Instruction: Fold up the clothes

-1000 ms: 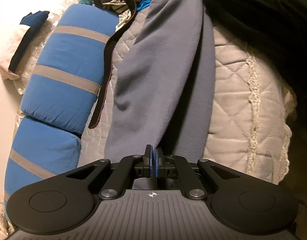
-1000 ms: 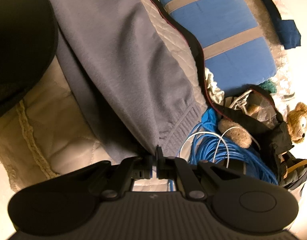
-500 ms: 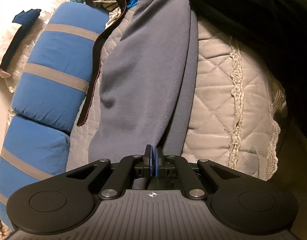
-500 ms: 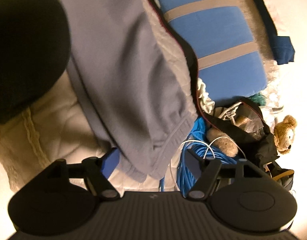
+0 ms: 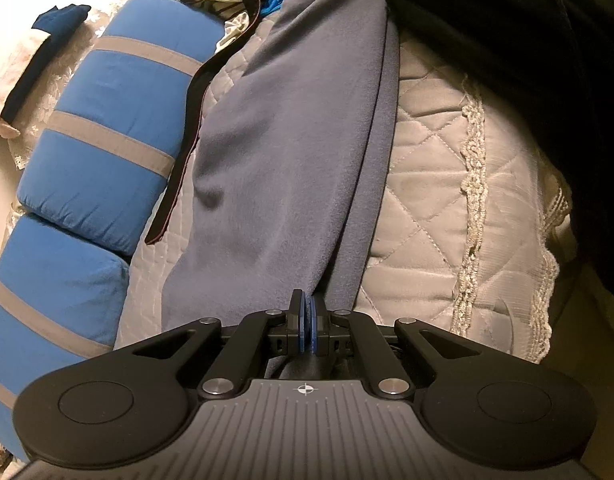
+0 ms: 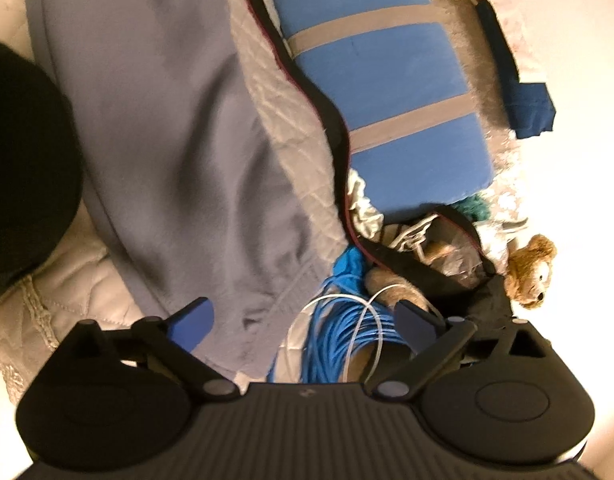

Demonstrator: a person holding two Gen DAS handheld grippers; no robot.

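Moved: right tongs (image 6: pixel 303 320) let go the trousers' (image 6: pixel 167 140) cuff, jaws opening, nothing between.
Left tongs (image 5: pixel 307 326): clamped on trousers (image 5: pixel 275 160).
Tip: flatten trousers on the bed (image 5: pixel 427 200) before folding.

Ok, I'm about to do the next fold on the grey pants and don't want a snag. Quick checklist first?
1. Left gripper clamped on the grey pants: ok.
2. Right gripper free of the cuff, jaws opening with nothing pressed between them: ok.
3. Pants lying flat on the quilt: ok, slight wrinkles.
4. Blue cable coil clear of the cuff: not ok, right beside it.
5. Black garment off the pants: cannot tell.
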